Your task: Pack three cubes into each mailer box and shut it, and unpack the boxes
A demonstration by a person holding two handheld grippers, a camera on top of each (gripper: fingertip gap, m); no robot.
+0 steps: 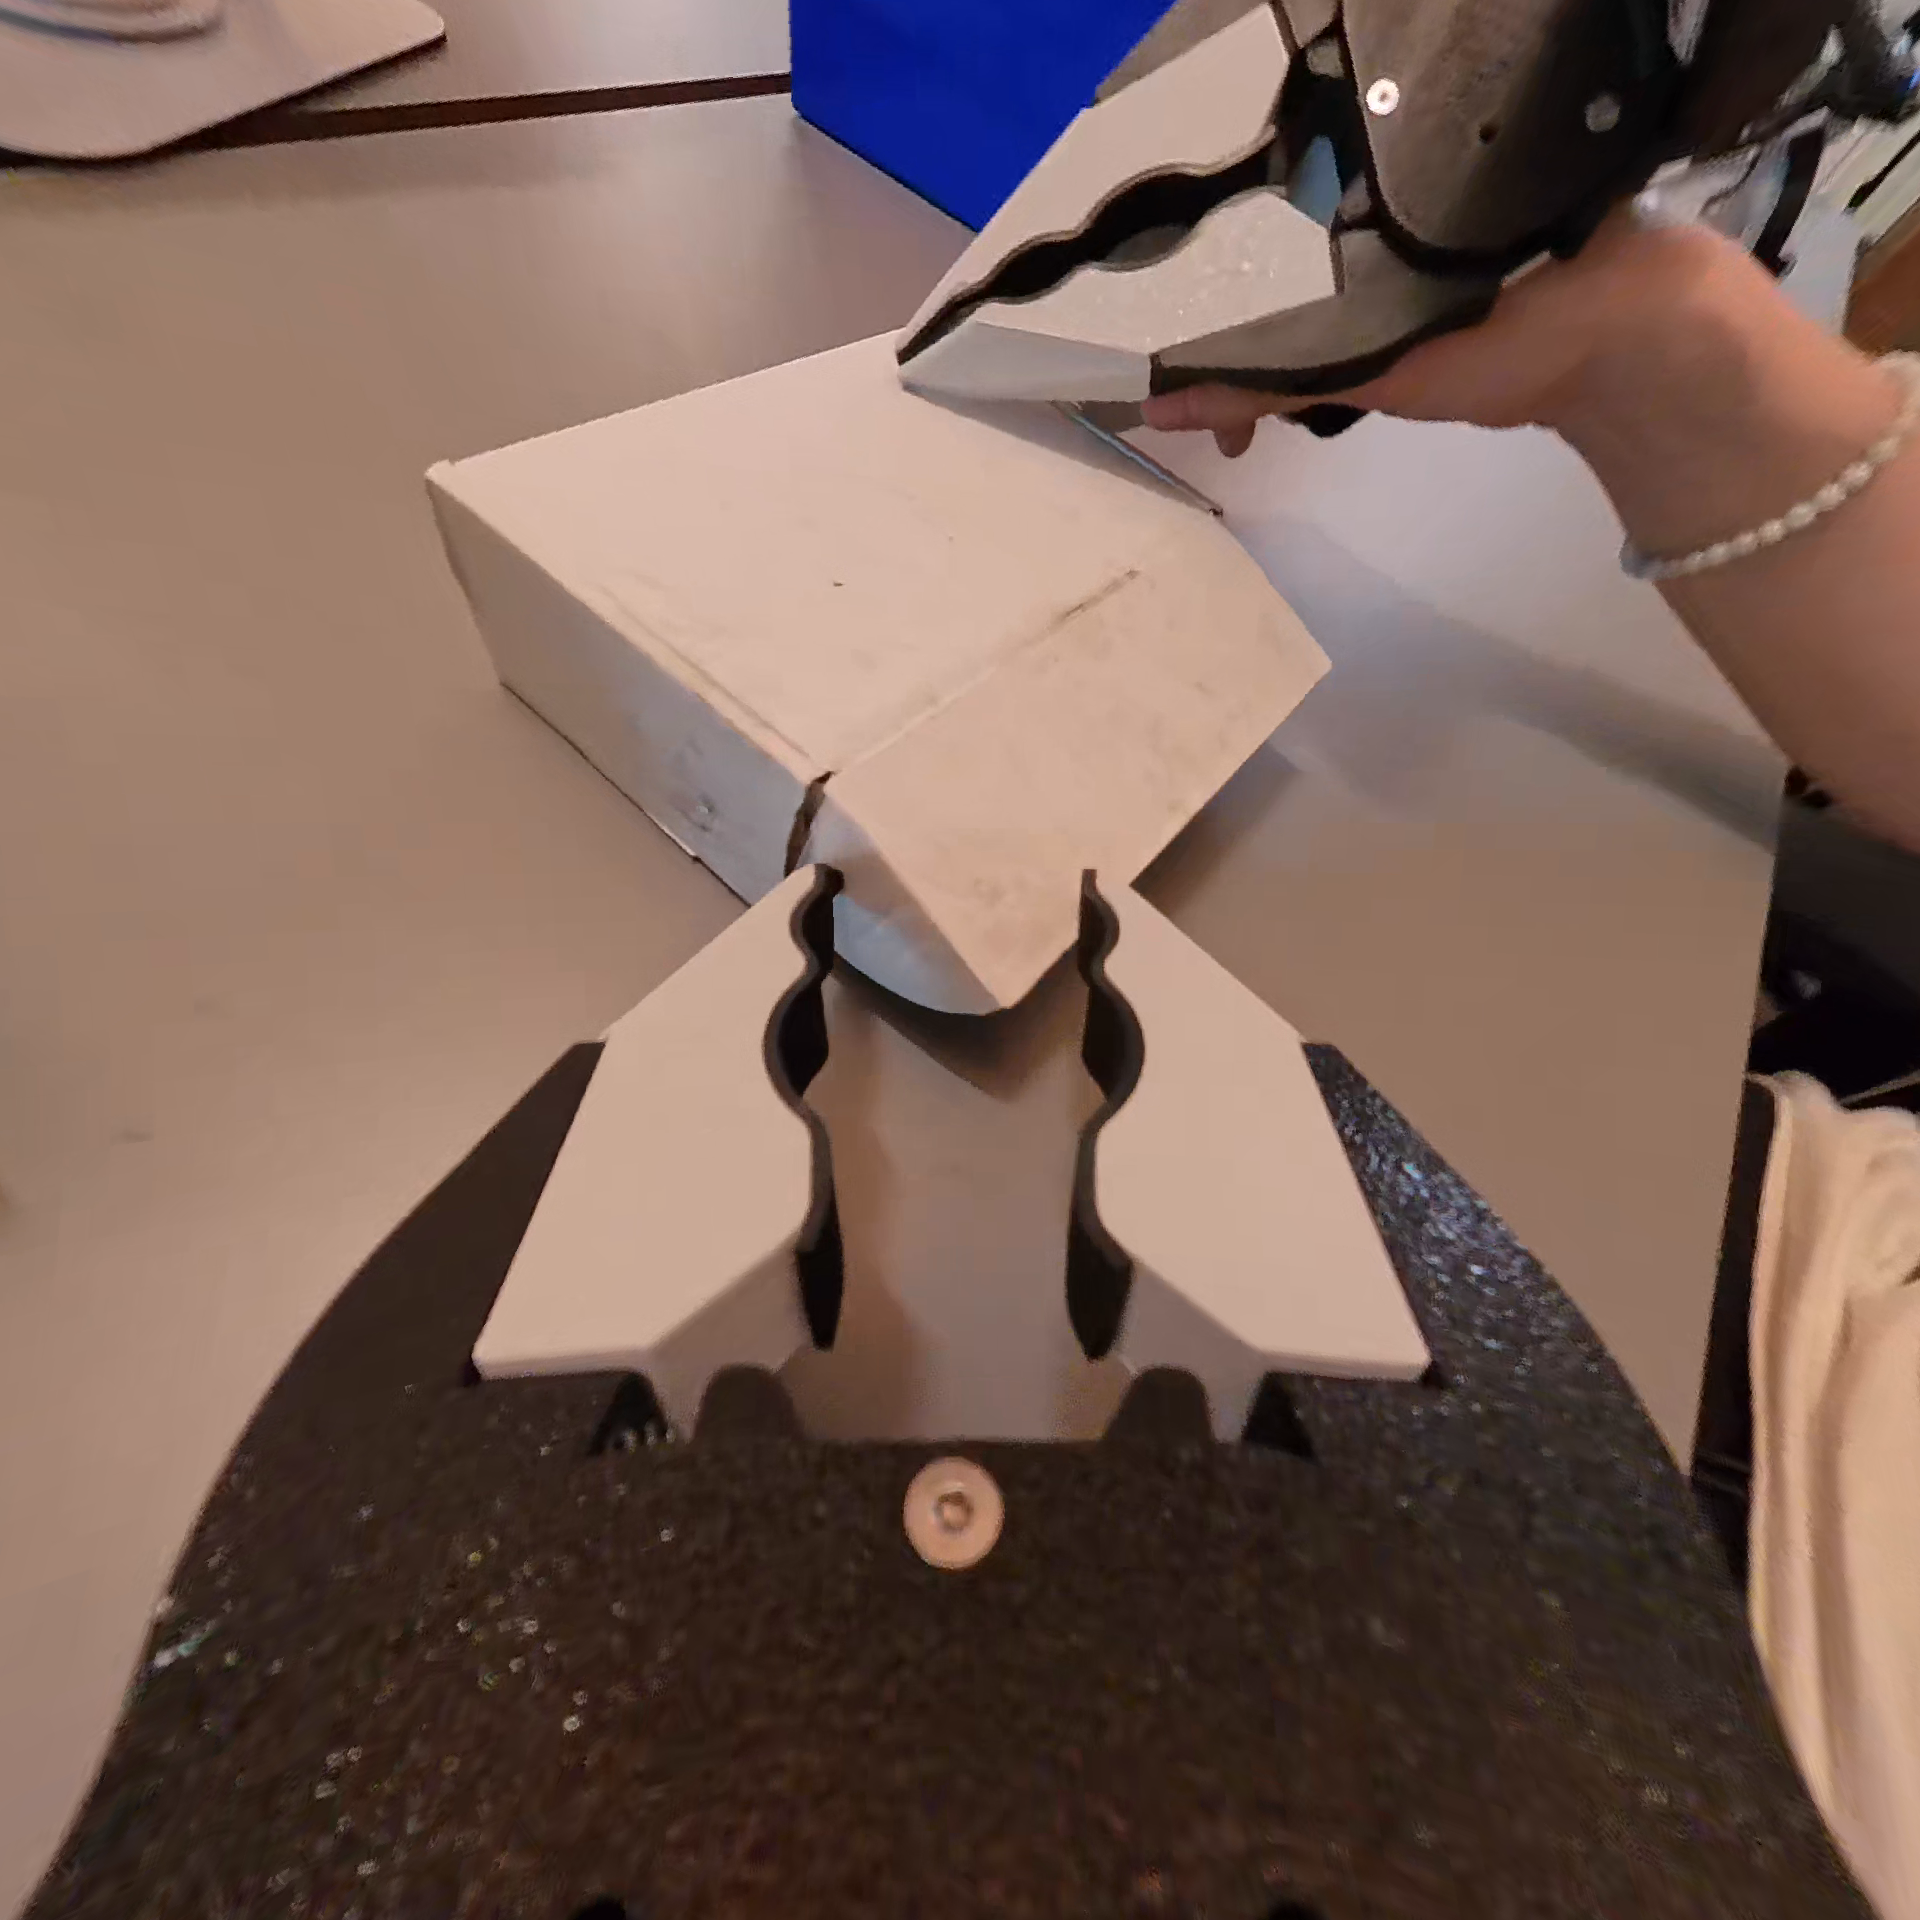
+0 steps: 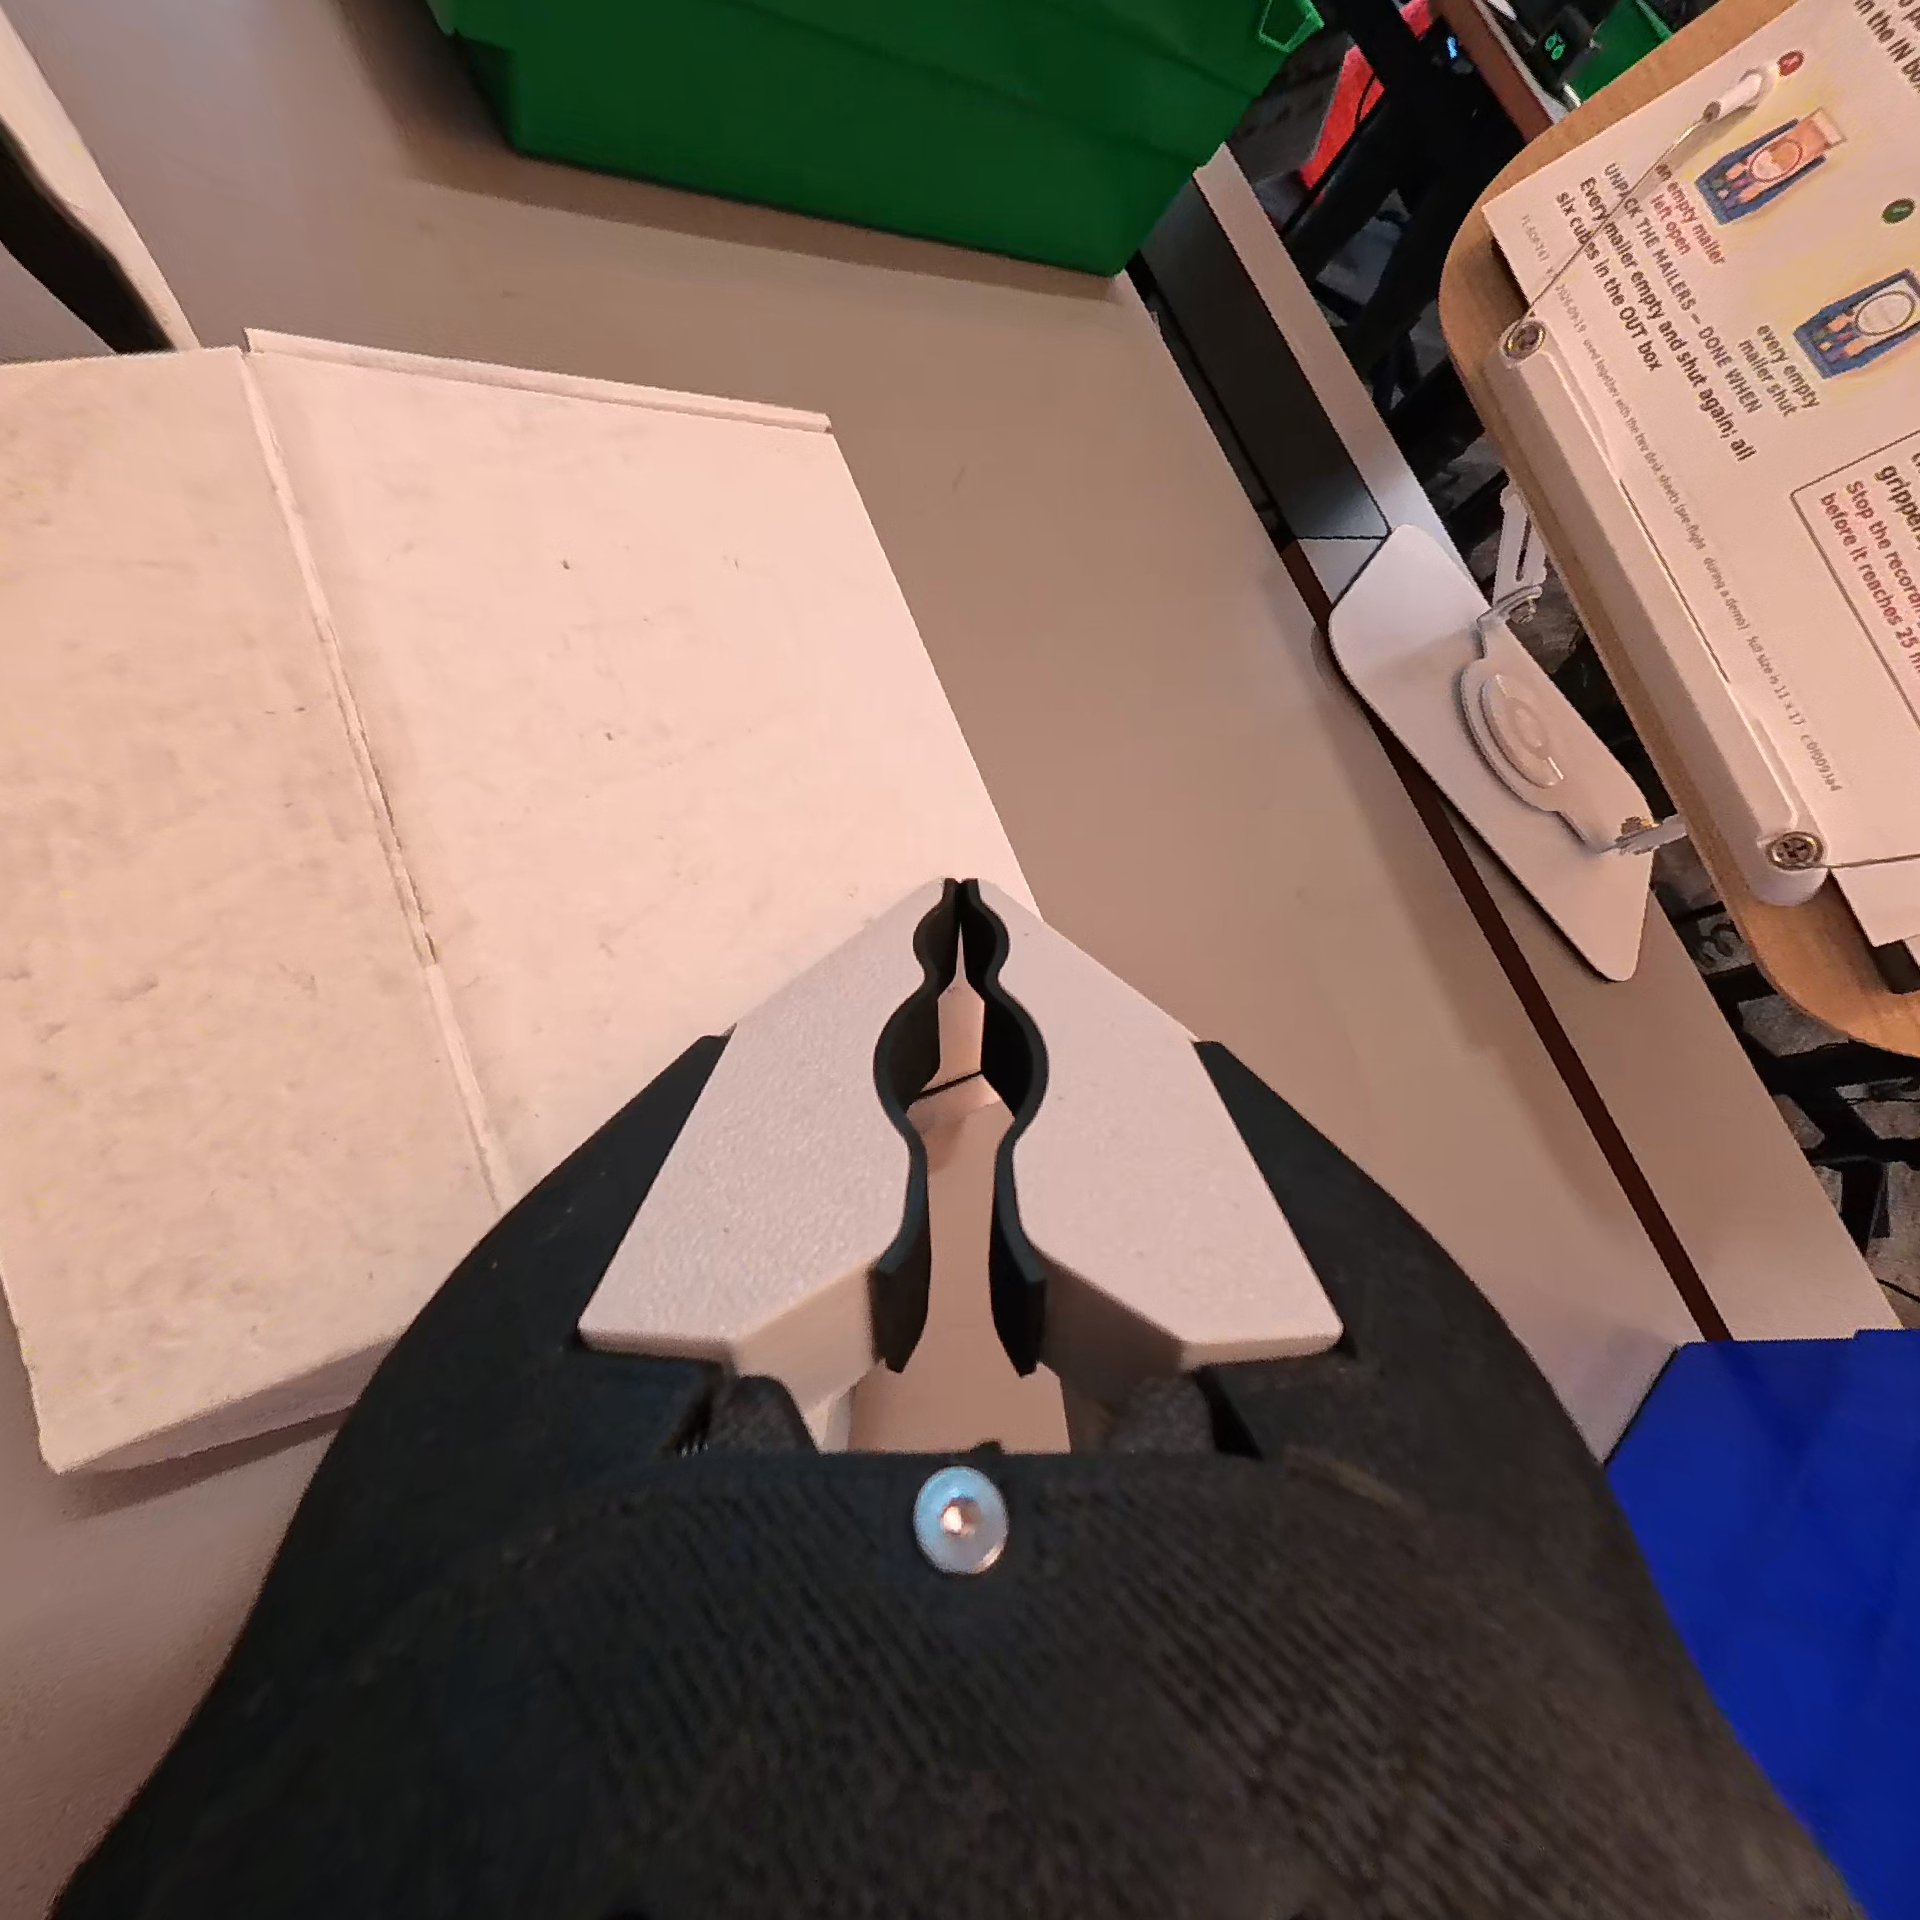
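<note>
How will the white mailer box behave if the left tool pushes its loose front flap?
The flap will probably bend at its crease: it looks like thin cardboard. The mailer box may slide, since the table looks smooth. The shut right tool at its far corner might steady it.

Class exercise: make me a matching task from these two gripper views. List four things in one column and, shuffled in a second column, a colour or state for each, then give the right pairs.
Things
1. left gripper
2. right gripper
3. mailer box
4. bin

Colour or state
A. green
B. fingers apart, at the box's front flap
C. white, lid down, front flap sticking out
D. fingertips closed together, over the box

Pairs: 1-B, 2-D, 3-C, 4-A
</note>
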